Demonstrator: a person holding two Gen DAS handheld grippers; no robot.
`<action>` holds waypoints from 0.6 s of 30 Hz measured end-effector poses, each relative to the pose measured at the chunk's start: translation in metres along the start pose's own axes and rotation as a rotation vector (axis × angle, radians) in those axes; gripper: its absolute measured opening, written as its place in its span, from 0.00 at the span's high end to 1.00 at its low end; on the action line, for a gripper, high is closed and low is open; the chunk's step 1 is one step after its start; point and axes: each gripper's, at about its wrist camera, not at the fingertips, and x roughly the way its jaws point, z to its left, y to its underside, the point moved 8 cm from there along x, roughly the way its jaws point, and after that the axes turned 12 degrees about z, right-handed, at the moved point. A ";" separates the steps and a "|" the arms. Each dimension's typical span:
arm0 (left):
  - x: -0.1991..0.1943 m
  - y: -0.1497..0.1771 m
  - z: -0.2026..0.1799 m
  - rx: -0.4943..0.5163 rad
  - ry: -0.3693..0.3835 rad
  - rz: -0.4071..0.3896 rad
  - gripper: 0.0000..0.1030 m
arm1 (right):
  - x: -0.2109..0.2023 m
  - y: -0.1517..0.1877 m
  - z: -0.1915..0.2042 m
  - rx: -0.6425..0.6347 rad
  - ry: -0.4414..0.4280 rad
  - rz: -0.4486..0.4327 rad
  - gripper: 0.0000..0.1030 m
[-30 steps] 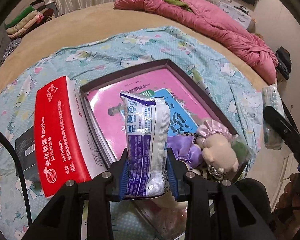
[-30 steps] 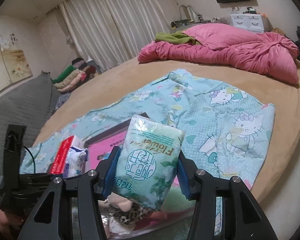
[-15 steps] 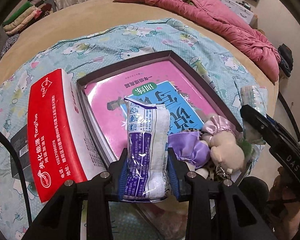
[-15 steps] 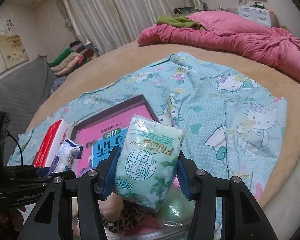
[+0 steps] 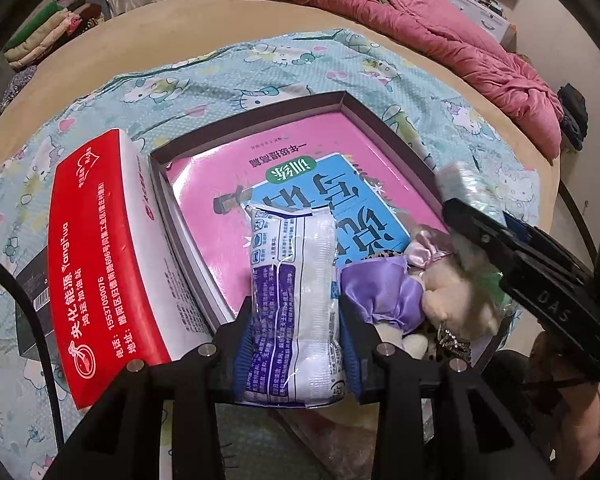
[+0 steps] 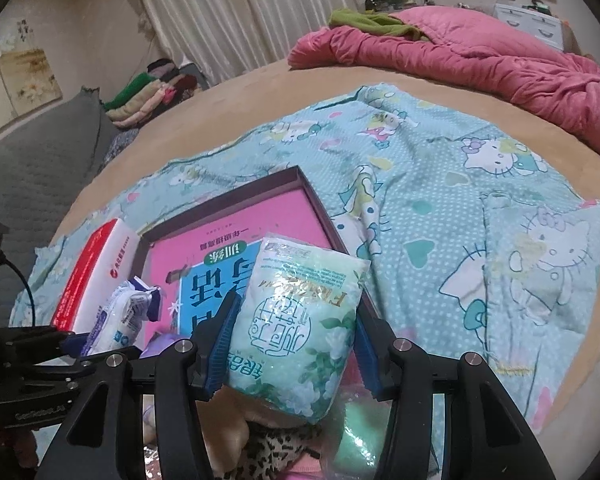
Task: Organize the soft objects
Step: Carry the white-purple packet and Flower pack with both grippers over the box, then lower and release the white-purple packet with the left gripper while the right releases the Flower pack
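Note:
A white and purple soft packet (image 5: 292,264) stands upright in my left gripper (image 5: 296,310), which is shut on it over the near edge of a dark shallow box (image 5: 384,128). A pink and blue book (image 5: 260,168) lies flat in that box. A plush toy in a purple dress (image 5: 452,292) rests at the box's near right corner. My right gripper (image 6: 296,320) is shut on a green flowered tissue pack (image 6: 304,280) above the box's near right side. From the left wrist view that pack (image 5: 464,184) shows over the plush toy.
A red and white tissue box (image 5: 96,248) leans on the box's left wall, with a black carton (image 5: 32,292) beside it. All lie on a blue cartoon sheet (image 6: 460,240) on a round tan bed. A pink quilt (image 5: 440,36) lies at the back, folded clothes (image 5: 44,36) far left.
My right gripper has come down and in over the box's right side with the green pack, now above the plush toy. My left gripper has barely moved, still holding the packet.

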 end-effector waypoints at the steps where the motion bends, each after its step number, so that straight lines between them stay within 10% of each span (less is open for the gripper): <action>1: 0.000 0.000 0.000 0.001 0.000 0.002 0.63 | 0.004 0.000 0.001 -0.006 0.000 0.009 0.47; 18: 0.001 -0.002 -0.003 0.017 -0.032 0.004 0.56 | 0.020 -0.001 0.002 -0.017 -0.008 0.027 0.33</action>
